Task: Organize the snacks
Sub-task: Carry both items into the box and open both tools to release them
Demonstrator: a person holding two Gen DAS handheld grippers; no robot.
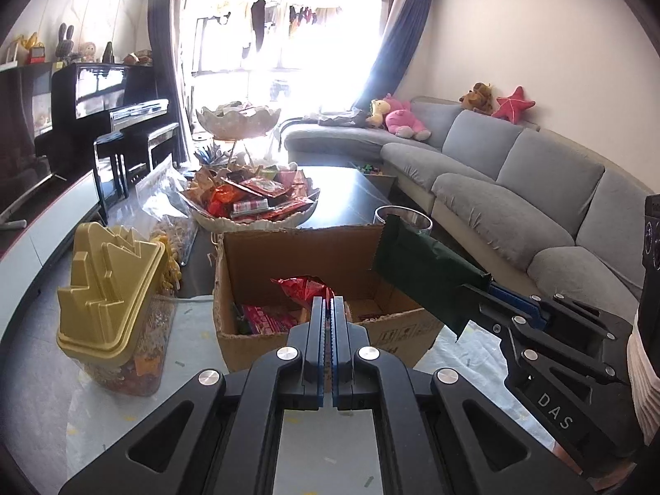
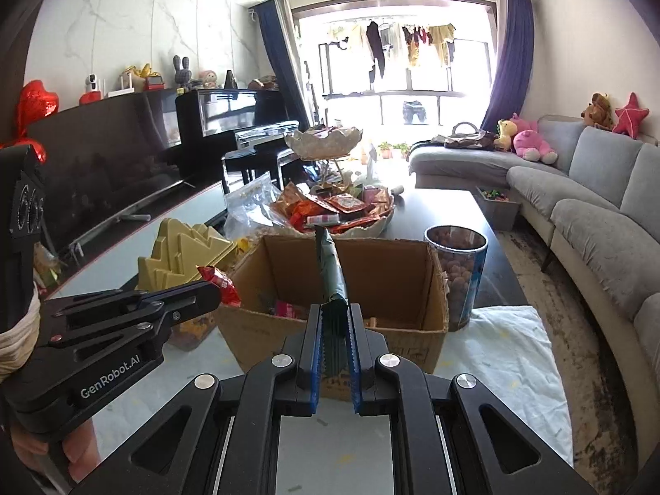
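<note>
I hold both grippers above the cardboard box point(image 2: 330, 284): my left gripper point(image 1: 328, 303) pinches a red snack packet point(image 1: 303, 286), my right gripper point(image 2: 335, 321) clamps a dark green packet point(image 2: 330, 264), probably to sort them elsewhere.

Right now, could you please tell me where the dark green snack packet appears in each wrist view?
Left wrist view: the dark green snack packet is at right of centre, clamped in the right claw that enters from the right.
Right wrist view: it stands edge-on at centre, clamped in the claw.
Shared landmark: the cardboard box behind and below it.
</note>
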